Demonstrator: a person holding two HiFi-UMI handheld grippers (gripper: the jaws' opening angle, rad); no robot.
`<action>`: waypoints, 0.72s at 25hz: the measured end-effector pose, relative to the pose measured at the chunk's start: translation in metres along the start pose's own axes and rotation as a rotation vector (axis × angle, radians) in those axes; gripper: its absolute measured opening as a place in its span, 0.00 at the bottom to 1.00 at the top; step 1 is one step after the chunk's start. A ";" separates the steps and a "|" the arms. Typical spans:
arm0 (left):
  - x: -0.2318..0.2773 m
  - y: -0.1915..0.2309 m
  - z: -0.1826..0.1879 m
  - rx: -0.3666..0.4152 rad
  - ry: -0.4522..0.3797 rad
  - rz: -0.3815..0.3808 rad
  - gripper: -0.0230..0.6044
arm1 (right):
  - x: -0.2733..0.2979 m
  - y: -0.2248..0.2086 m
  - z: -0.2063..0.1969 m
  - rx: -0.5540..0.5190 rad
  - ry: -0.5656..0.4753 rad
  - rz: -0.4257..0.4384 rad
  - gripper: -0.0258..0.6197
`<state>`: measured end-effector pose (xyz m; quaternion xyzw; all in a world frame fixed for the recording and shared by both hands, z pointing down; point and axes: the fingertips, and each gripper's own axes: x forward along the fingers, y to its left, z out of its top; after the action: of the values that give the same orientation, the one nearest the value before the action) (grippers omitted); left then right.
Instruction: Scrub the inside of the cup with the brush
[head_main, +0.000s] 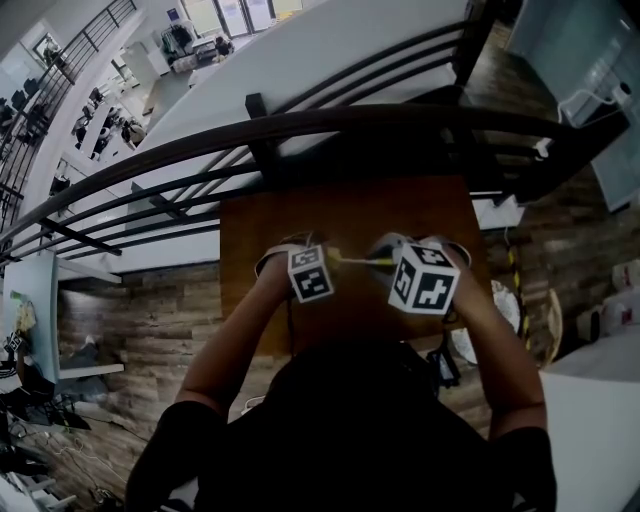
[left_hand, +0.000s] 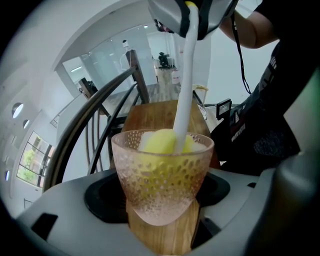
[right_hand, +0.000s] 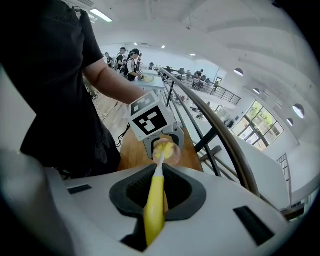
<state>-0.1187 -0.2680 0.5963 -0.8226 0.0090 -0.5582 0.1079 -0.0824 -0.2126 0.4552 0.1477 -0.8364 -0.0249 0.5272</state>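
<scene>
Office mezzanine: railing (head_main: 300, 120), desks (head_main: 195, 48) below

Surface: a small brown wooden table top (head_main: 345, 215), roughly square, with the grain showing.
12 o'clock: the far edge lies just beside a dark curved railing (head_main: 300, 125).
9 and 3 o'clock: wood-plank floor (head_main: 150, 320) on both sides.
6 o'clock: the near edge is hidden under the person (head_main: 350, 420).
Lying on it: cannot tell.

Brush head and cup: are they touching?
Touching. The left gripper view shows the brush with its yellow head sunk in the cup, filling it wall to wall.
</scene>
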 end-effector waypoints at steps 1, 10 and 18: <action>0.003 -0.001 -0.003 -0.007 -0.001 -0.004 0.63 | -0.001 0.001 0.000 0.002 0.000 0.000 0.11; 0.021 0.009 -0.028 -0.099 -0.009 0.017 0.63 | -0.025 -0.007 -0.019 0.106 -0.075 -0.040 0.11; 0.028 0.032 -0.035 -0.204 -0.118 0.075 0.63 | -0.046 -0.026 -0.033 0.309 -0.238 -0.156 0.11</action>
<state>-0.1367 -0.3091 0.6281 -0.8599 0.0901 -0.5005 0.0445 -0.0289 -0.2206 0.4241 0.2872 -0.8727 0.0458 0.3921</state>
